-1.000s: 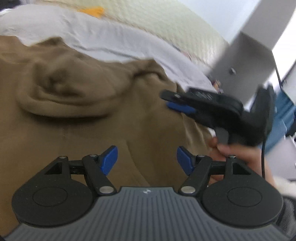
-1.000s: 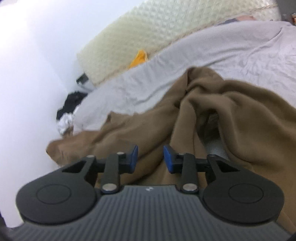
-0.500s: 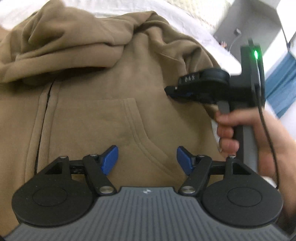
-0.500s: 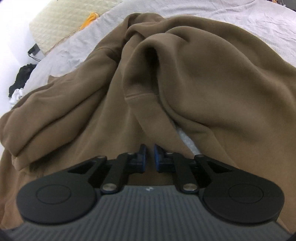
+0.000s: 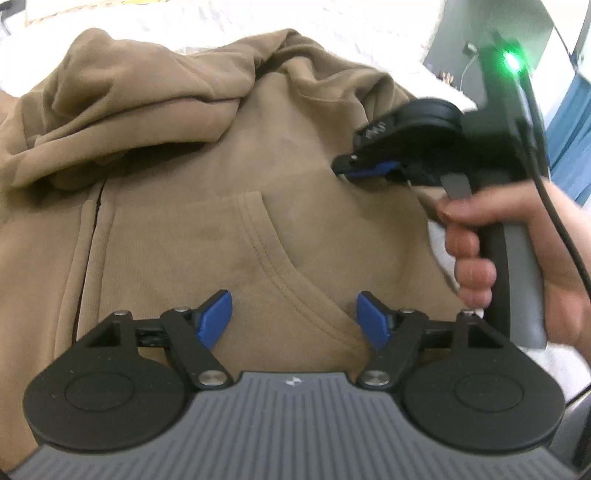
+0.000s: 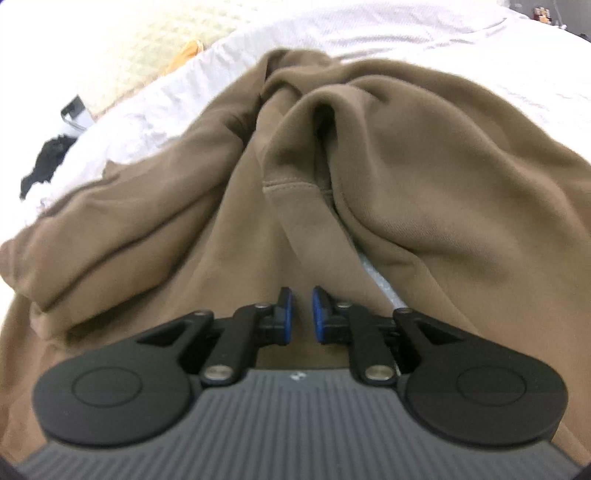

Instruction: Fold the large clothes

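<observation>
Left wrist view shows folding barely begun: the thick, soft brown fleece hoodie (image 5: 207, 221) lies rumpled on the white bed (image 6: 388, 33), pocket up, left tongs (image 5: 293, 317) spread and widening above it, right tongs (image 6: 300, 314) nearly together yet parting, pinching nothing.
</observation>
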Available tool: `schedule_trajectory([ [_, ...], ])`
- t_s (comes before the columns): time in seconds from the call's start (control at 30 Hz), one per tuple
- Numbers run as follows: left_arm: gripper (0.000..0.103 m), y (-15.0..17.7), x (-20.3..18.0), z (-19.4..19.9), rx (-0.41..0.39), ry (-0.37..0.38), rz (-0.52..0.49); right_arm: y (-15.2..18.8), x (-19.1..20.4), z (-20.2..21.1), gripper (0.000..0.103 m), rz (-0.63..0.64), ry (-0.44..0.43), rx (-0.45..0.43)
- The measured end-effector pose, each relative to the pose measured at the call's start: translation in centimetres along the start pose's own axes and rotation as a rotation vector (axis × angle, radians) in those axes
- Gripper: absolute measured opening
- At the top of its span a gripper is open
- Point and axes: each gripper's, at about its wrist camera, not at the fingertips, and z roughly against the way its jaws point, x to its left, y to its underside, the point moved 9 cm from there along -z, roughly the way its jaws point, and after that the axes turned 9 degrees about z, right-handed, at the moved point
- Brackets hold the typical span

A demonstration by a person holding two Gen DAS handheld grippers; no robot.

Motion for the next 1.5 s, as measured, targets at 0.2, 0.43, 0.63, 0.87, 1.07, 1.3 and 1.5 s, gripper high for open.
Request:
schedule_trajectory([
  [0.2, 0.079, -0.9, 1.5, 3.4, -0.059, 0.041, 0.107, 0.3, -1.7, 6.1, 0.042, -0.152, 0.03, -0.11],
  [0.43, 0.08, -1.7, 2.9, 9.0, -0.158, 0.027, 0.139, 1.7, -5.1, 12.9, 0.077, -0.447, 0.013, -0.268],
  [0.63, 0.081, -2.1, 4.0, 11.0, -0.181, 0.005, 0.168, 6.3, -8.0, 13.5, 0.086, -0.809, -0.002, -0.263],
  [0.87, 0.081, -2.4, 5.3, 11.1, -0.186, -0.015, 0.221, 9.6, -11.8, 11.3, 0.085, -1.125, 0.038, -0.304],
  [1.07, 0.081, -2.5, 6.5, 10.4, -0.17, -0.033, 0.28, 9.1, -15.2, 12.0, 0.084, -1.187, 0.138, -0.47],
  [1.3, 0.081, -2.6, 7.4, 10.2, -0.172, -0.038, 0.308, 8.0, -19.3, 15.3, 0.085, -1.144, 0.28, -0.654],
  [1.5, 0.081, -2.2, 7.7, 9.7, -0.149, -0.022, 0.324, 9.3, -24.4, 14.4, 0.083, -1.282, 0.399, -0.658],
])
